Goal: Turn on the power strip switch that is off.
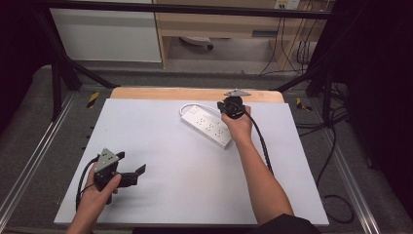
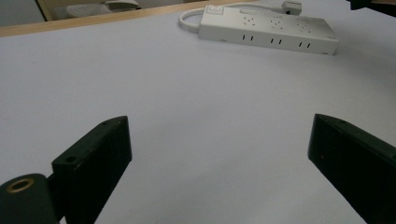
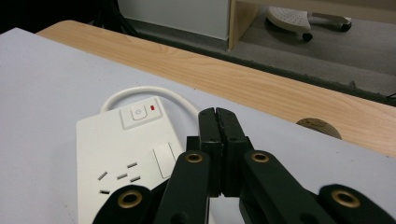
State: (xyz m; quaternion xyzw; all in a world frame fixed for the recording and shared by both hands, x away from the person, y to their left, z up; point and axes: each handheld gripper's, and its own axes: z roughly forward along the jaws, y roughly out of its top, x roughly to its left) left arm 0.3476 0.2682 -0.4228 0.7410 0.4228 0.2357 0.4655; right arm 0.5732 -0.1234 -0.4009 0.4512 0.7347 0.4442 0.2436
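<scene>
The white power strip [image 1: 208, 126] lies slantwise on the bench's white sheet [image 1: 160, 195], near the far edge and right of the middle, its cord [image 1: 187, 107] looping off its far end. The right gripper [image 3: 218, 122] hangs over that far end with its fingers pressed flat together and nothing between them, their tips just beside the rocker switch with its red lamp [image 3: 140, 112]; my guess is that the switch is to be pressed. The main risk is a glancing push: closed tips that come in at a slant could slide off the switch or shove the light strip along the smooth sheet instead of tipping the rocker, since nothing pins the strip down. The cord loop sits close behind the tips and could catch them on the way in or out. The left gripper [image 1: 130, 171] rests near the near left corner, its fingers [image 2: 95, 154] spread wide and empty, well apart from the strip and too far to steady it. Room is generous toward the near and left edges; the tight side is the far edge, where a strip of bare wood [image 1: 146, 93] borders the sheet just past the cord.
</scene>
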